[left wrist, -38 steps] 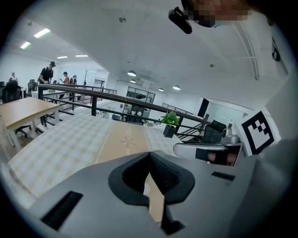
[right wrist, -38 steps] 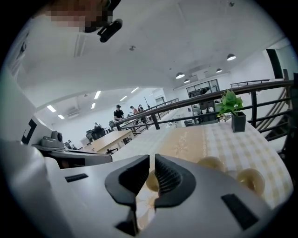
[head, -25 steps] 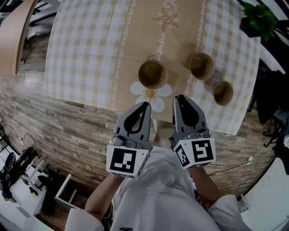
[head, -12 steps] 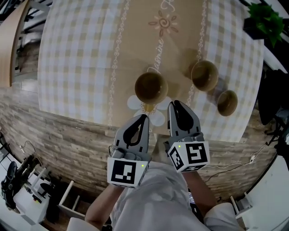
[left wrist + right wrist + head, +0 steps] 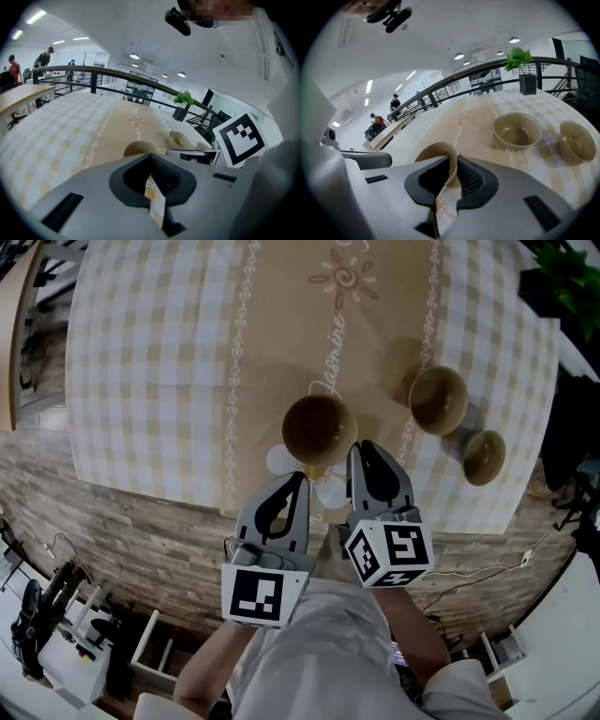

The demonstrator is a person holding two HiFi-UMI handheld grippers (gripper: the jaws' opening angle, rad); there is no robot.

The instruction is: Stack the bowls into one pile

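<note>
While the right gripper point(image 5: 361, 448) sits at the near-right rim of the big bowl point(image 5: 320, 427), nothing is stacked yet. All three bowls stand apart on the checked cloth point(image 5: 159, 352).

- Big bowl: centre of the table, over a daisy print, just ahead of both grippers. It looks to rest on the cloth; I cannot confirm any lift.
- Mid bowl point(image 5: 438, 399): to the right and a little farther off, apart from the big one.
- Small bowl point(image 5: 484, 457): just beside the mid bowl, near the table's right edge. Whether the two touch is unclear.
- Right gripper: in its own view the big bowl's wall runs down into the slit between the jaws, which stand nearly together. I read it as pinched on the rim.
- Left gripper point(image 5: 302, 478): jaws closed tip to tip, nothing between them, only cloth showing through the slit lower down. It hangs short of the big bowl's near side, not touching it.

Step in hand, as I judge it: taking hold of the big bowl, the natural base of the pile.

Next move: a rim pinch is off-centre, so the bowl will want to tip. Keep it low, or slide it right toward the other two. The mid bowl then goes in first and the small one last. The left gripper must open before it can help.
</note>
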